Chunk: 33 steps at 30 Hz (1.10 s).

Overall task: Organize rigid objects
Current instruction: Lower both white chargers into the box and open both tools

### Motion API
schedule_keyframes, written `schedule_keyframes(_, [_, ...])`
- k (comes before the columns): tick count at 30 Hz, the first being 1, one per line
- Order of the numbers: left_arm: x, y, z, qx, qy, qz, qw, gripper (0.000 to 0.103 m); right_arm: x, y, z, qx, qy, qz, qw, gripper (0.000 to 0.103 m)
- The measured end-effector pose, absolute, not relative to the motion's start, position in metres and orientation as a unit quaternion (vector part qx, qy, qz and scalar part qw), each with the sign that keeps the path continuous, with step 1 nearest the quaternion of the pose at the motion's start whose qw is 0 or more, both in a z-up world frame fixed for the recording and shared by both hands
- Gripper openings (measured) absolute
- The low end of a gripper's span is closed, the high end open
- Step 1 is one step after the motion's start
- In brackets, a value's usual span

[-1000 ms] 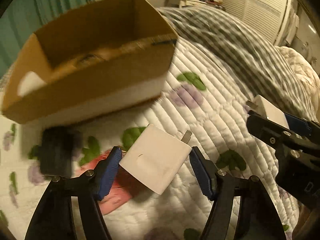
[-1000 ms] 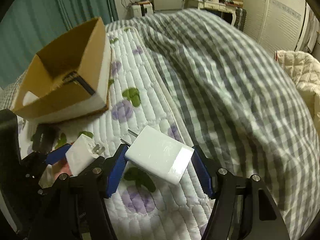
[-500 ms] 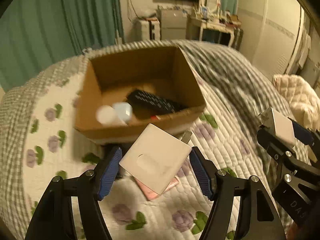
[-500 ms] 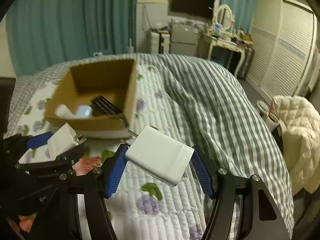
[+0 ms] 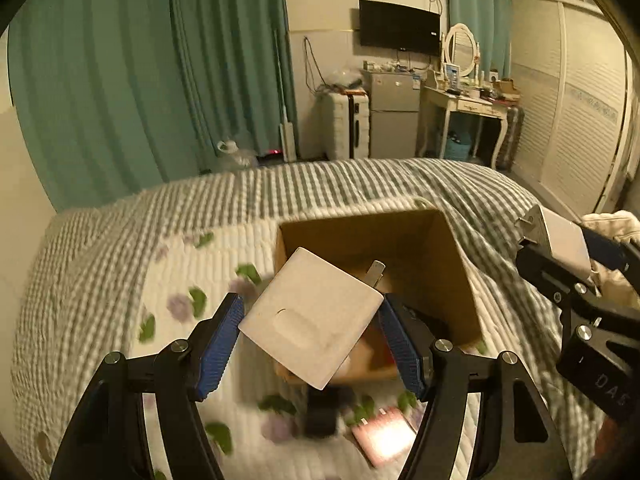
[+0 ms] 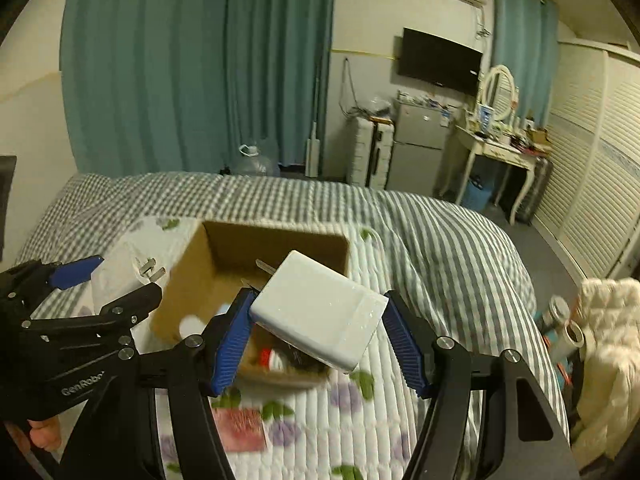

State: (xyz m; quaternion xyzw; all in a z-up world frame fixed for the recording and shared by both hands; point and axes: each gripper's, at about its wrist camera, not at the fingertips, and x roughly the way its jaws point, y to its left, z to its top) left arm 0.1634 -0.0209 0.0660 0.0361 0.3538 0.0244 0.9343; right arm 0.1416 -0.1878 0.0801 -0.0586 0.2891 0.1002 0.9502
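Note:
My left gripper (image 5: 310, 338) is shut on a white plug adapter (image 5: 312, 324), held in the air just above the near side of an open cardboard box (image 5: 440, 248) on the bed. My right gripper (image 6: 316, 336) is shut on a second white plug adapter (image 6: 320, 312), also raised over the box (image 6: 280, 244). Each gripper shows in the other's view: the right one (image 5: 560, 248) at the right, the left one (image 6: 116, 276) at the left. Inside the box I see a black remote (image 5: 420, 320), a white round item (image 6: 192, 326) and a red-and-white item (image 6: 270, 358).
A pink flat packet (image 5: 384, 440) and a black object (image 5: 324, 412) lie on the floral quilt (image 5: 100, 300) in front of the box. A grey striped blanket (image 6: 440, 240) covers the far and right side. A white jacket (image 6: 608, 340) lies at the right.
Both grippers have risen and moved towards the box with their adapters. The box now sits directly below and beyond the held adapters, and more of the room shows.

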Motion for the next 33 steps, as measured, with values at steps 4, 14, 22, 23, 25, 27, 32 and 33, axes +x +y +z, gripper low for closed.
schedule_keyframes(4, [0.189,-0.015,0.063,0.029,0.348,0.019,0.937,0.071,0.171,-0.174,0.085,-0.065,0.283,0.115,0.950,0.064])
schedule_keyframes(14, [0.252,-0.025,-0.006,0.048,0.403,0.009,0.914,0.071,0.242,-0.163,0.054,-0.078,0.292,0.130,0.944,0.064])
schedule_keyframes(22, [0.270,-0.028,-0.035,0.042,0.416,0.004,0.908,0.073,0.273,-0.175,0.015,-0.055,0.315,0.143,0.937,0.064])
schedule_keyframes(23, [0.268,-0.029,-0.033,0.044,0.405,0.004,0.913,0.075,0.276,-0.175,0.012,-0.050,0.317,0.145,0.936,0.064])
schedule_keyframes(25, [0.268,-0.031,-0.029,0.058,0.395,0.009,0.917,0.084,0.280,-0.179,0.008,-0.043,0.321,0.150,0.934,0.064])
schedule_keyframes(27, [0.267,-0.032,-0.026,0.066,0.393,0.012,0.917,0.084,0.281,-0.180,0.004,-0.043,0.323,0.151,0.933,0.064])
schedule_keyframes(32, [0.259,-0.026,-0.017,0.063,0.389,0.010,0.919,0.084,0.287,-0.176,0.001,-0.042,0.326,0.155,0.932,0.064])
schedule_keyframes(33, [0.256,-0.024,-0.015,0.062,0.387,0.010,0.920,0.084,0.290,-0.174,0.000,-0.043,0.327,0.155,0.931,0.064])
